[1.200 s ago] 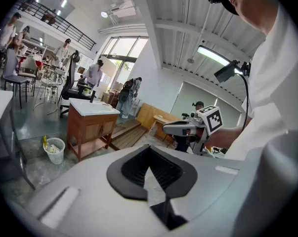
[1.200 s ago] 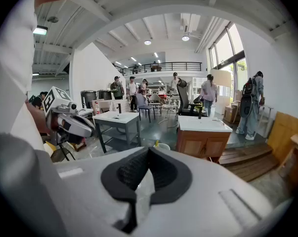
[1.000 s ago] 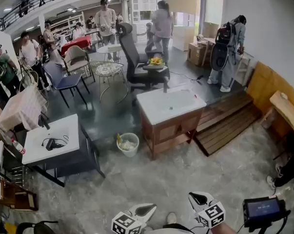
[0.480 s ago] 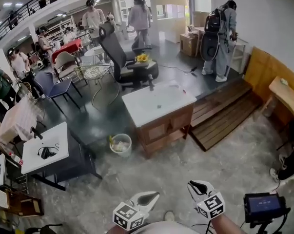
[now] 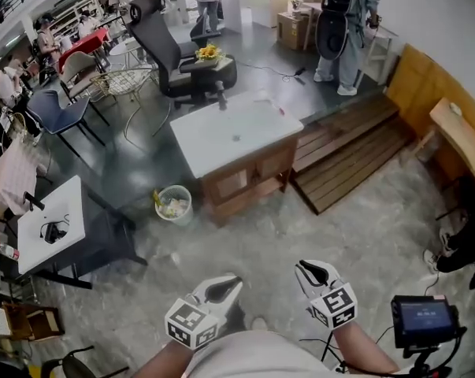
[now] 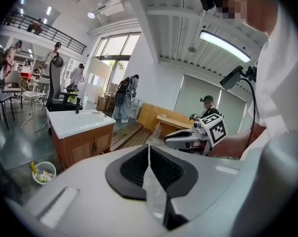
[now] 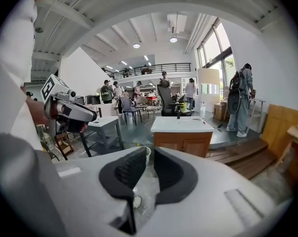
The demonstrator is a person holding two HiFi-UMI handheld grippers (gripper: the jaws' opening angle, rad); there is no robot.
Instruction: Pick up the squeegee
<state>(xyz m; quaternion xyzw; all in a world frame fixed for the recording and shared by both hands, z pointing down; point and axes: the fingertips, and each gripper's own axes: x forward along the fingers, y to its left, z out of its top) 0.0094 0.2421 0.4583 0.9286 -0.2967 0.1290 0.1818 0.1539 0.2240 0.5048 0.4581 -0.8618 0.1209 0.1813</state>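
No squeegee can be made out for sure. A small thin object with a red end (image 5: 273, 105) lies on the white top of the wooden sink cabinet (image 5: 245, 176), too small to identify. Both grippers hover over the grey floor, well short of the cabinet and pointing towards it. My left gripper (image 5: 225, 286) (image 6: 149, 149) has its pads meeting, with nothing in them. My right gripper (image 5: 309, 270) (image 7: 149, 154) shows a narrow gap between its pads. Its jaws have just been opening, and nothing is between them.
A waste bin (image 5: 173, 203) stands left of the cabinet, and a white table (image 5: 52, 227) further left. Wooden steps (image 5: 347, 152) and a bench (image 5: 458, 140) lie to the right. Behind are a black office chair (image 5: 178, 57) and a person with a backpack (image 5: 343, 22). A screen on a stand (image 5: 422, 321) is beside my right arm.
The sink cabinet has come nearer in the head view. Both grippers have advanced over the floor towards it and now sit higher in the picture.
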